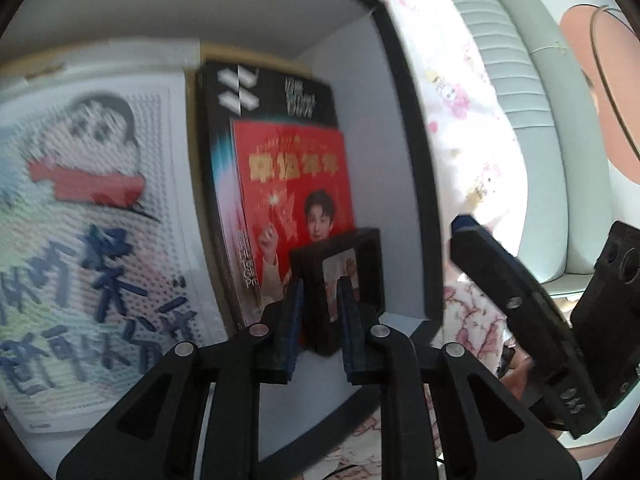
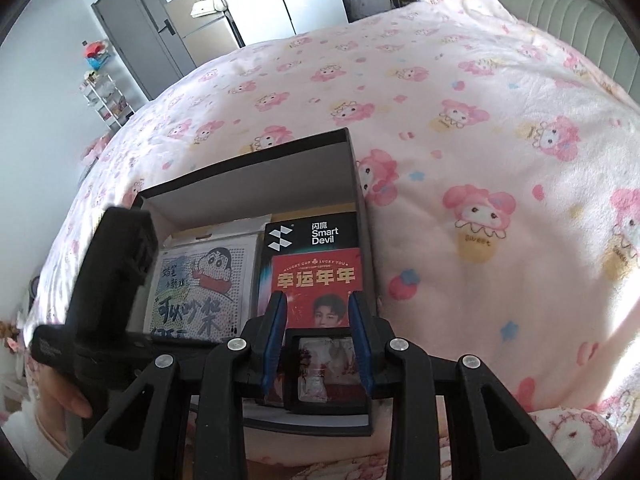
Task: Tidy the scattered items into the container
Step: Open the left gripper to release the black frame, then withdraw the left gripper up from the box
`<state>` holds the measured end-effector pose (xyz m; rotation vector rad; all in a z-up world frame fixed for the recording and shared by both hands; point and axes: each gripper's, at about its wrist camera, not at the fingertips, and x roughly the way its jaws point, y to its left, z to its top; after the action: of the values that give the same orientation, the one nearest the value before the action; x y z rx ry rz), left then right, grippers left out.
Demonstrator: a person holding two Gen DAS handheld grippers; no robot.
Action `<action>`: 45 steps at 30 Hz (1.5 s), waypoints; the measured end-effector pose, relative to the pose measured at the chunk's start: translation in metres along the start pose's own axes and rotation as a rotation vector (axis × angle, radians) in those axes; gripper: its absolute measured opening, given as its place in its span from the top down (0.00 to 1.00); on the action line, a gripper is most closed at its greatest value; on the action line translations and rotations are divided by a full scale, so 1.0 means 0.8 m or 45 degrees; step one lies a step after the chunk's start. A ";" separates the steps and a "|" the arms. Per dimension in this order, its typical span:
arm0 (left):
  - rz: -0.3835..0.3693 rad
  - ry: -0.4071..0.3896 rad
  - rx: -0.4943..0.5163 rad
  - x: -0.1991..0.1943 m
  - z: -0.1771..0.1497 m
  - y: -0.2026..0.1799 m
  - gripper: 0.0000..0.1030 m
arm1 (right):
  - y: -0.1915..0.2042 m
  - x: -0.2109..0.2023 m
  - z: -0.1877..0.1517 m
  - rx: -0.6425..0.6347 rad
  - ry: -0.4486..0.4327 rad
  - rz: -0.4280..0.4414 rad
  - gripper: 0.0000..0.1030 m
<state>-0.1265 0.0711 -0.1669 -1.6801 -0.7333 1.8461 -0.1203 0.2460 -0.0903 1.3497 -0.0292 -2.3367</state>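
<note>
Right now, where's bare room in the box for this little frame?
Box floor is nearly covered: cartoon board left, black package with red card right. A bare strip remains along the far wall. Both grippers crowd the frame at the near end.

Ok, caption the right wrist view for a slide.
Right tongs grip a small black frame over the card-filled box on a pink bedspread.

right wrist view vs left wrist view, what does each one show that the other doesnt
Only the right wrist view shows the grey door, the white rack and the wide spread of the pink cartoon blanket.

Only the left wrist view shows the right gripper from the side.

Both show the black box holding the cartoon bead board, the Smart Devil package and the red card, plus the small black frame. The right gripper is shut on the frame in its own view, and the left gripper is shut on the frame's edge.
</note>
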 end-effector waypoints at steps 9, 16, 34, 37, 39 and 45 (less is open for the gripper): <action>0.145 -0.350 0.261 -0.103 -0.062 -0.012 0.71 | 0.014 -0.035 -0.010 -0.010 -0.082 -0.075 0.72; 0.264 -0.563 0.359 -0.120 -0.077 -0.105 0.64 | 0.050 -0.080 -0.018 -0.066 -0.138 -0.003 0.71; 0.385 -0.751 0.395 -0.211 -0.150 -0.133 0.64 | 0.140 -0.152 -0.039 -0.254 -0.287 0.096 0.60; 0.410 -0.760 0.372 -0.219 -0.153 -0.119 0.64 | 0.153 -0.144 -0.041 -0.275 -0.263 0.125 0.60; 0.417 -0.760 0.348 -0.222 -0.153 -0.108 0.64 | 0.162 -0.135 -0.042 -0.286 -0.238 0.151 0.60; 0.464 -0.809 0.249 -0.256 -0.165 -0.064 0.64 | 0.211 -0.113 -0.044 -0.371 -0.185 0.218 0.60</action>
<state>0.0234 -0.0315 0.0036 -1.1490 -0.4695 2.6636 0.0081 0.1353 0.0048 0.9962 0.1412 -2.1901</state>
